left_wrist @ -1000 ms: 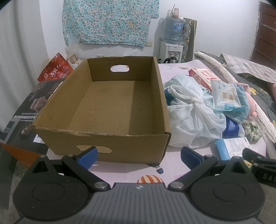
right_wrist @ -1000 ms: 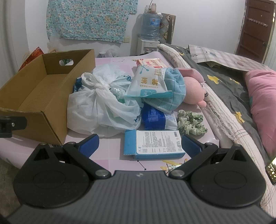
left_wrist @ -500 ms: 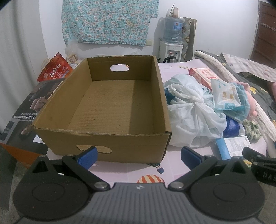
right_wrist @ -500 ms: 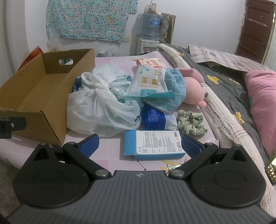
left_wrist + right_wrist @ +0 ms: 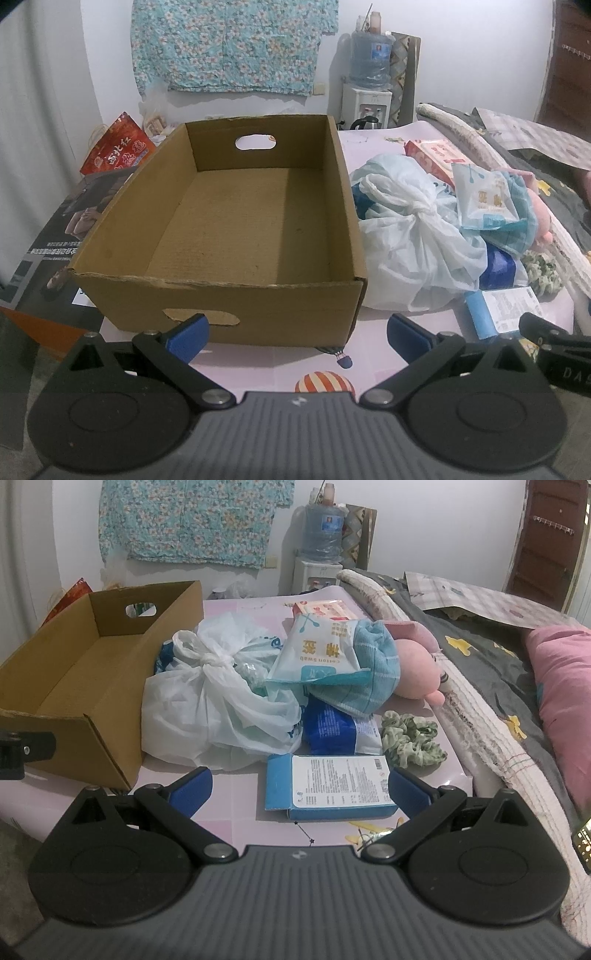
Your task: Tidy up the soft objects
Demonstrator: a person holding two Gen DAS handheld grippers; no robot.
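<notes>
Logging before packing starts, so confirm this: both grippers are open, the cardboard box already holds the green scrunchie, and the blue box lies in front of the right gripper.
Wrong on one point: the cardboard box is empty in the left wrist view. The green scrunchie lies outside it.

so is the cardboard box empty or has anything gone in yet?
Empty. The left wrist view shows the cardboard box with its bare brown floor fully visible; the plastic bag and other items sit outside, beside it.

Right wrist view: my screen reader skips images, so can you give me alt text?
The open right gripper hovers at a blue box on a pink table. Behind lie a knotted white bag, a green scrunchie and an empty carton.
</notes>
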